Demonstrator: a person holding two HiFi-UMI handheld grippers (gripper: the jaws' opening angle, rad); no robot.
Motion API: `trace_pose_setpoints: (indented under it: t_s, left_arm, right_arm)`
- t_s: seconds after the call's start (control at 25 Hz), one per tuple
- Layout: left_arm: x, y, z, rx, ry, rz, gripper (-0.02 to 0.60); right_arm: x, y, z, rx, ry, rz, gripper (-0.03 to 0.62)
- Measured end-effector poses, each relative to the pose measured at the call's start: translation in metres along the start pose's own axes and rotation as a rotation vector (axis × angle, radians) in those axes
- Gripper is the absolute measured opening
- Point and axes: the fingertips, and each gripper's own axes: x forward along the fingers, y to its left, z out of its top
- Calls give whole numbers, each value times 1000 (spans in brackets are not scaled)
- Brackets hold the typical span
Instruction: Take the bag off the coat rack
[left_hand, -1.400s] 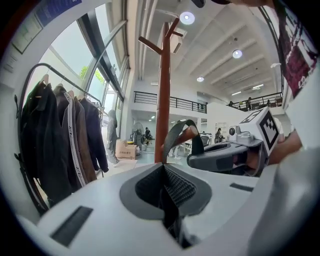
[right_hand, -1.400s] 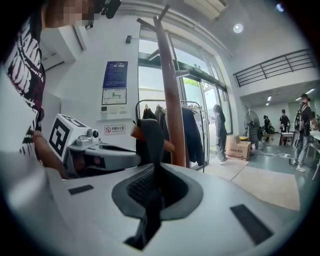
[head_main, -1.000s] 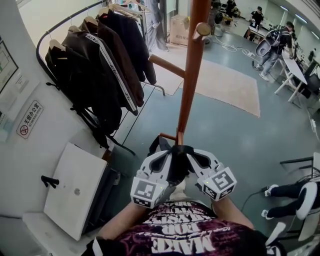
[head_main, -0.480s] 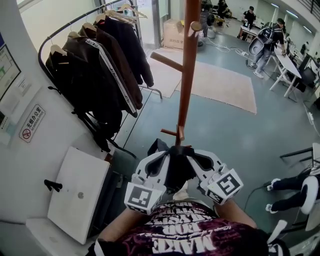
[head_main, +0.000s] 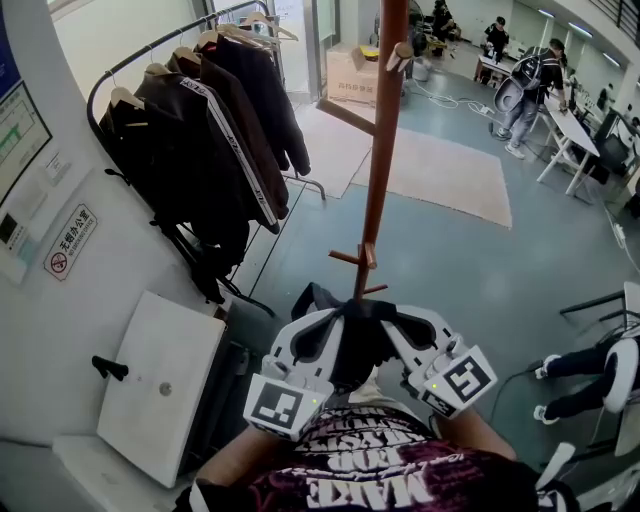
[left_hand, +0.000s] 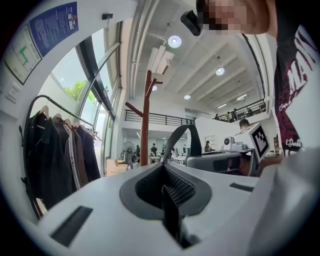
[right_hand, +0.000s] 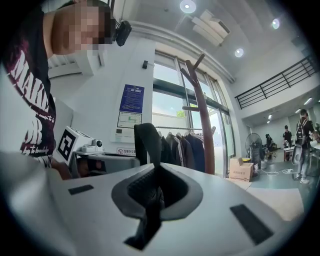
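Black fabric is bunching between the two grippers in the head view: the bag (head_main: 350, 345) is hanging close in front of the person's chest, just below the lowest pegs of the brown wooden coat rack (head_main: 378, 150), whose pole is rising behind it. The left gripper (head_main: 325, 335) is coming in from the bag's left side and the right gripper (head_main: 405, 332) from its right, the pair angling towards each other over the bag. In the left gripper view, the fingers (left_hand: 150, 189) are pressing together on a black strap (left_hand: 186, 137), which is arching up in a loop with the rack standing well behind it. In the right gripper view, the fingers (right_hand: 175, 189) are likewise pinching a dark strap that is rising in a fold above them, the pole beside it farther back. Dark jackets (head_main: 200, 150) are hanging on a metal rail at the left, a white panel (head_main: 160, 380) is leaning below them, and a pale rug (head_main: 440, 175) is lying on the grey floor beyond the rack.
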Motion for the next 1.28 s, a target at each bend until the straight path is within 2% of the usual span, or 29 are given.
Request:
trace_pose_setpoints:
  t_s: [0.4,0.6,1.28]
  left_arm:
    - [-21,-11,11,20,-30,-20,8]
    - [-23,-17,7,1,-23,-24,8]
    - [21,0,-18,-25,20,-41,8]
  right_arm:
    - [-11,22,13,-40,-18,0,9]
    - [-15,23,8,-41,9,-4,9]
    - [8,-14,-21,-17,106,13,9]
